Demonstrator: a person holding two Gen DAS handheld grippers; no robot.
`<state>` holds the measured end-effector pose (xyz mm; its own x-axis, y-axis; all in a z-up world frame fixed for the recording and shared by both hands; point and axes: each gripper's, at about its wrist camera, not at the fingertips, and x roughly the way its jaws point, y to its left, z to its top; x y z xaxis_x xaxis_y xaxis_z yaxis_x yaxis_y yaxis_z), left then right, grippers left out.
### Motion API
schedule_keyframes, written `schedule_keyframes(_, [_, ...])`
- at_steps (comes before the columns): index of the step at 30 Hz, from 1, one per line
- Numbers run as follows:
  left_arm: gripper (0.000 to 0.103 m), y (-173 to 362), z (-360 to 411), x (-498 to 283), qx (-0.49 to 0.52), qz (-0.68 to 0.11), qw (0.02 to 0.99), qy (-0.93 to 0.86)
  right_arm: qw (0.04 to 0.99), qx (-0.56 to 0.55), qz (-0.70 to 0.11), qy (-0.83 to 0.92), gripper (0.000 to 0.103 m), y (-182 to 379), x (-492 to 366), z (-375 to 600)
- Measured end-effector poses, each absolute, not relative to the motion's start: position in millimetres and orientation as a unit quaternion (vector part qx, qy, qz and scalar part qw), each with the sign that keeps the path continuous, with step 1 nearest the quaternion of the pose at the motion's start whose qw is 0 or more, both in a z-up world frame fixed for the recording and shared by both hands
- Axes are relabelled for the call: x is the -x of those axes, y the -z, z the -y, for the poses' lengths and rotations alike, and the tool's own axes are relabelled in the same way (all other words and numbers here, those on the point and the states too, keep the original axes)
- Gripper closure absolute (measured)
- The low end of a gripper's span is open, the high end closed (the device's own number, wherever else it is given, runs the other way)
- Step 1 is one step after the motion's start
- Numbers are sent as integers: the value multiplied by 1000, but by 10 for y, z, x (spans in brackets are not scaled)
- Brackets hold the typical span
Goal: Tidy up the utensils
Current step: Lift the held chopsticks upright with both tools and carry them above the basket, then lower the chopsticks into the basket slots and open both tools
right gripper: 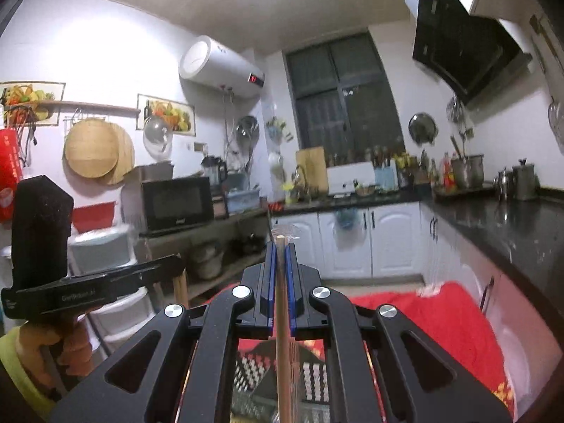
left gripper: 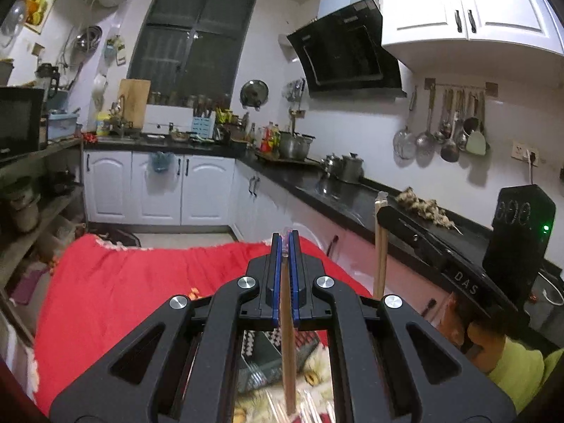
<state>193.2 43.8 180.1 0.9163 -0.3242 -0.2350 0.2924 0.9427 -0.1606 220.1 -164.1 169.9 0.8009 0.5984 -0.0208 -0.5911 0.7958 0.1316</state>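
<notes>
My left gripper is shut on a wooden chopstick whose shaft runs down between the blue pads toward the camera; a bit of clear wrapper shows at the tips. My right gripper is shut on another wooden chopstick in a clear wrapper. Both are held high above a table with a red cloth. The right gripper shows in the left wrist view, its chopstick hanging down. The left gripper shows in the right wrist view. A perforated utensil rack lies below.
A black counter with pots runs along the right wall under hanging ladles. White cabinets stand at the back. A shelf with a microwave is on the left. More wrapped utensils lie on the table below.
</notes>
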Motion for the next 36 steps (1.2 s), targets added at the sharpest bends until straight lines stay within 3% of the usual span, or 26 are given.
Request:
schedule_keyframes(18, [101, -1779, -645, -2345, 11, -71, 996, 54, 968, -78, 16, -239, 97, -1540, -2861, 1467])
schedule_keyframes(33, [101, -1198, -653, -2401, 23, -98, 994, 48, 976, -93, -16, -198, 96, -1021, -2946, 1438])
schedule_keyframes(34, [101, -1170, -646, -2402, 24, -100, 994, 48, 975, -95, -17, -199, 91, -1014, -2919, 1445])
schedule_keyframes(36, [101, -1127, -653, -2398, 25, -106, 993, 46, 974, -99, -28, -202, 72, -981, -2853, 1467])
